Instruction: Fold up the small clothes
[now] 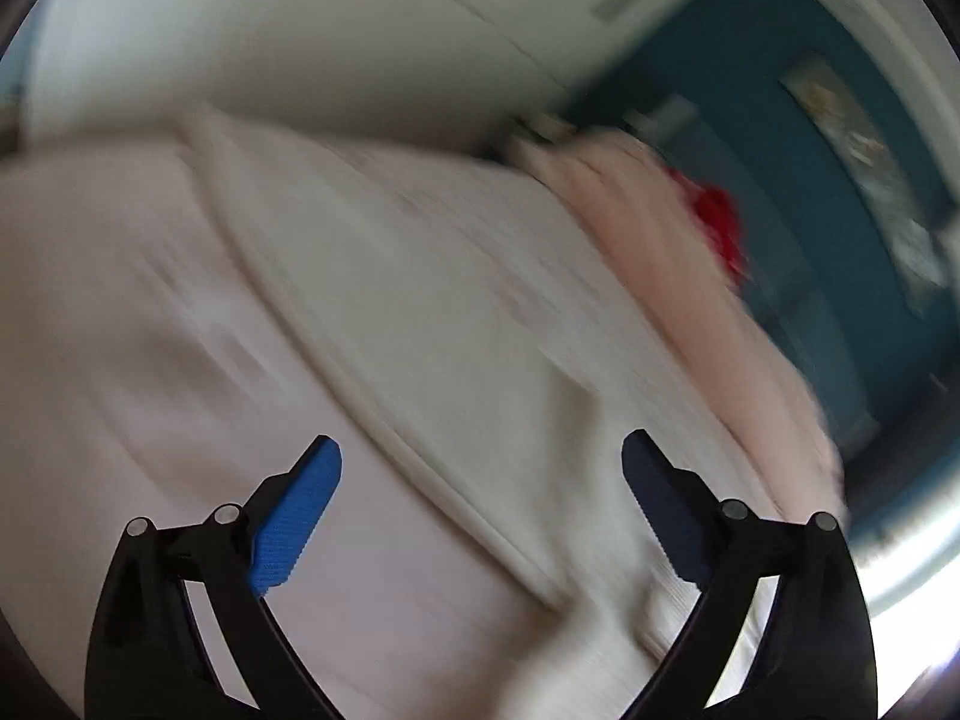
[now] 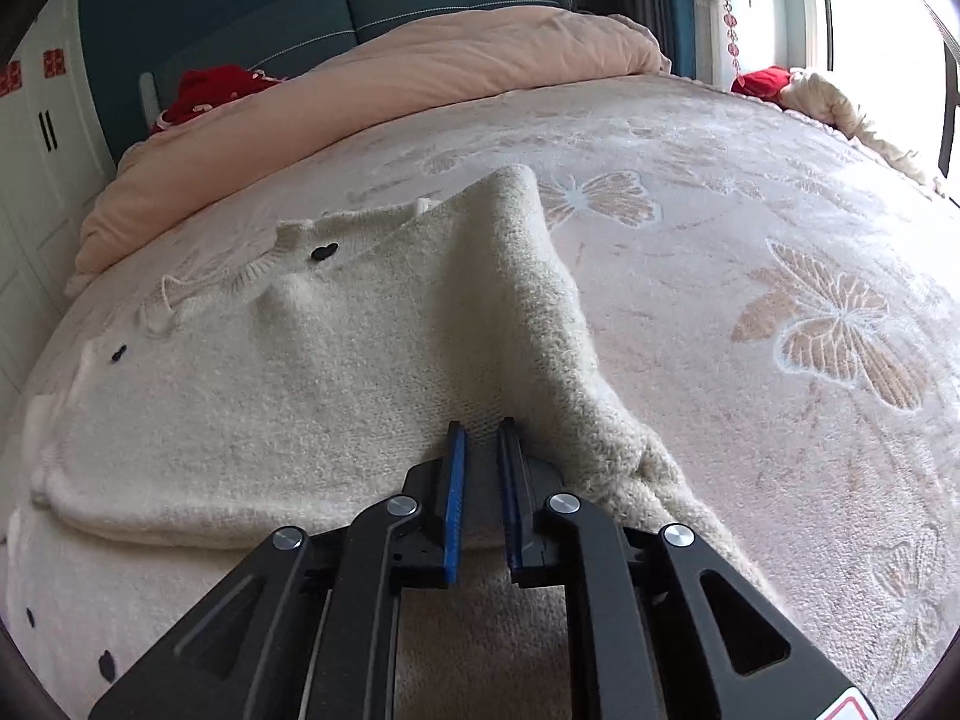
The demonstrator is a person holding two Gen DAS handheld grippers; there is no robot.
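A cream knitted sweater (image 2: 312,384) with small black buttons lies spread on the bed, its neck towards the far side. My right gripper (image 2: 480,438) is shut on a fold of the sweater's right part and holds it raised as a ridge over the body. My left gripper (image 1: 480,468) is open and empty, its blue pads wide apart above the cream sweater (image 1: 432,312). The left wrist view is heavily blurred.
The bed (image 2: 750,228) has a pale pink cover with butterfly patterns. A peach duvet (image 2: 456,60) and a red cloth (image 2: 210,90) lie at the head, by a teal headboard (image 2: 300,6). Another red item (image 2: 762,81) sits at the far right by the window. White wardrobes (image 2: 30,138) stand left.
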